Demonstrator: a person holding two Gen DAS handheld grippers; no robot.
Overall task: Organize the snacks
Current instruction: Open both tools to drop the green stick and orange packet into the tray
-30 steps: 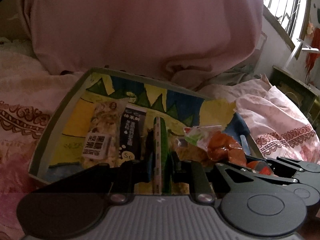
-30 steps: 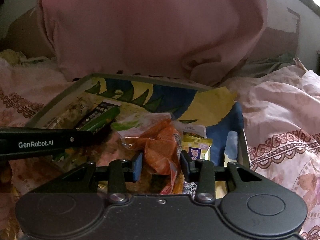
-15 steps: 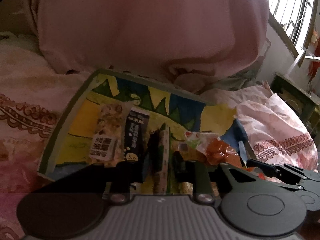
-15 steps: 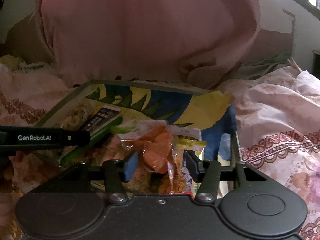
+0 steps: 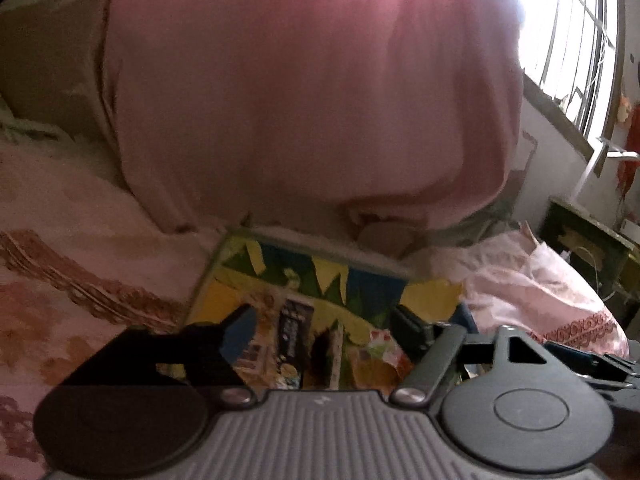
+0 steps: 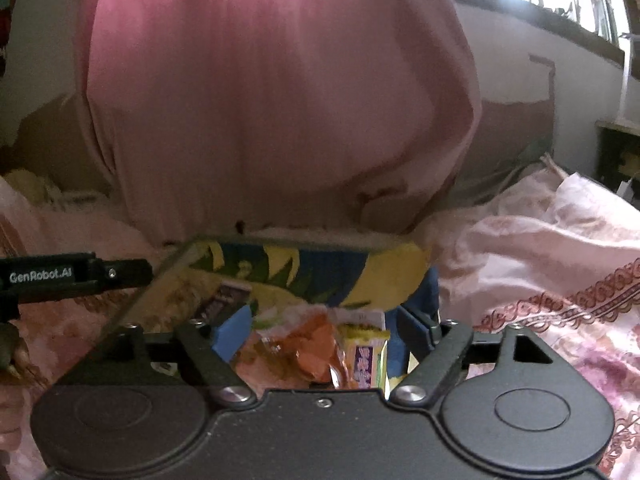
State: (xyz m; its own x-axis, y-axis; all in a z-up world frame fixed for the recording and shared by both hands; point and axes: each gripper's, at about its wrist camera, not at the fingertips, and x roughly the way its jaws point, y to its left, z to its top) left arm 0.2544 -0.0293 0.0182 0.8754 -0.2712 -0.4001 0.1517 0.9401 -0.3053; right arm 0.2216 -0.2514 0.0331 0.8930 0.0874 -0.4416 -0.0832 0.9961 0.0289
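Observation:
An open box [image 5: 320,246] with a blue, yellow and green lining lies on the bed, with snacks inside. In the left wrist view I see a nut bar pack [image 5: 264,320], a black pack [image 5: 296,320] and a thin green pack [image 5: 336,344] on edge. My left gripper [image 5: 326,328] hovers above them, its jaws opening, the pads clear of the green pack. In the right wrist view the box [image 6: 280,240] holds an orange snack bag [image 6: 308,344] and a yellow pack [image 6: 368,356]. My right gripper [image 6: 324,332] is above them, jaws opening, touching neither.
A large pink cloth [image 5: 300,100] hangs behind the box. Pink patterned bedding [image 6: 560,280] surrounds it. The left gripper's body [image 6: 76,276] reaches in from the left of the right wrist view. A dark cabinet [image 5: 580,240] and a barred window [image 5: 580,40] are at the right.
Both grippers were shut, the left on the green pack, the right on the orange bag. Both have let go, spread wide and lifted away from the box.

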